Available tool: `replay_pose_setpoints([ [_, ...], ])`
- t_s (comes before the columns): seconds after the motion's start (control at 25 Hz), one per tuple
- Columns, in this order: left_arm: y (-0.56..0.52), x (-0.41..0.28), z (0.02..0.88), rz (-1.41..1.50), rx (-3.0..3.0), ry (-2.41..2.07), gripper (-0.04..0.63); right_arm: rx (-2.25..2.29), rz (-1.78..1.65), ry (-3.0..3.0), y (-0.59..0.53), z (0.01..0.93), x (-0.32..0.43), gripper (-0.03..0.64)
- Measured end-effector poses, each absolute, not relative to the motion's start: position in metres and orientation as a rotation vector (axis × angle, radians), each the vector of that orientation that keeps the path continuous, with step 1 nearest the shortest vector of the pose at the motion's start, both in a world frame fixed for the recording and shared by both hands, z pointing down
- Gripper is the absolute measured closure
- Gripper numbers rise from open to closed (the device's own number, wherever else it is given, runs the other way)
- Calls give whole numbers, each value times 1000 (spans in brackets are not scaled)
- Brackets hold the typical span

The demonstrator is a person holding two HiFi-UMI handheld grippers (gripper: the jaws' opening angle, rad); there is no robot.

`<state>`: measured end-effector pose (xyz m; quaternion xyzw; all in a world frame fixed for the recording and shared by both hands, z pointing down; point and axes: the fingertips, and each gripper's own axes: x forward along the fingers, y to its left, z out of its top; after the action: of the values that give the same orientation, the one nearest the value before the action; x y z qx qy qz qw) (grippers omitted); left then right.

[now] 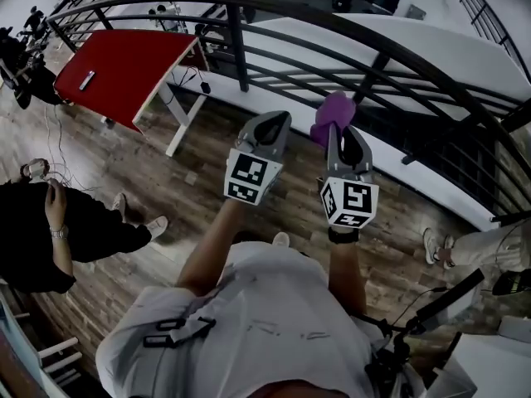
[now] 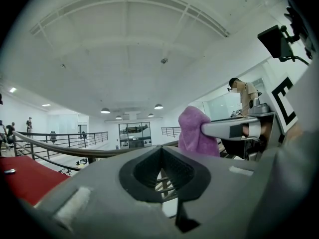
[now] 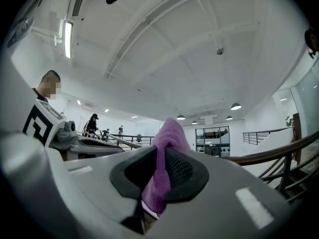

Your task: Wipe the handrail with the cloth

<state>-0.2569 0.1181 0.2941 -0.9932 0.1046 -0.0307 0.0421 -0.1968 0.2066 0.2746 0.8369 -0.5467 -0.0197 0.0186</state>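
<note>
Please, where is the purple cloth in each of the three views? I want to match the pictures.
Head view: purple cloth upper centre, at the tip of the right tool, in front of the handrail.
Left gripper view: cloth right of centre, held by the right tool entering from the right.
Right gripper view: cloth at centre, clamped between the jaws.
Shared landmark: the dark curved handrail.
</note>
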Motion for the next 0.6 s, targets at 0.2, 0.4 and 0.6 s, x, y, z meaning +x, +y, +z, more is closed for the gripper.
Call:
replay_pose_setpoints([
  [0.2,90,-227,310,-145,-3026,385,601,2563,10,-1764,174,298,-160,574],
  [0.4,51,-214,312,-125,-3020,403,600,2517,34,-1818,128,307,-154,574],
  [0.6,-16,-177,315,-58,-3043,365,597,2469,35,-1845,54,314,-127,574],
])
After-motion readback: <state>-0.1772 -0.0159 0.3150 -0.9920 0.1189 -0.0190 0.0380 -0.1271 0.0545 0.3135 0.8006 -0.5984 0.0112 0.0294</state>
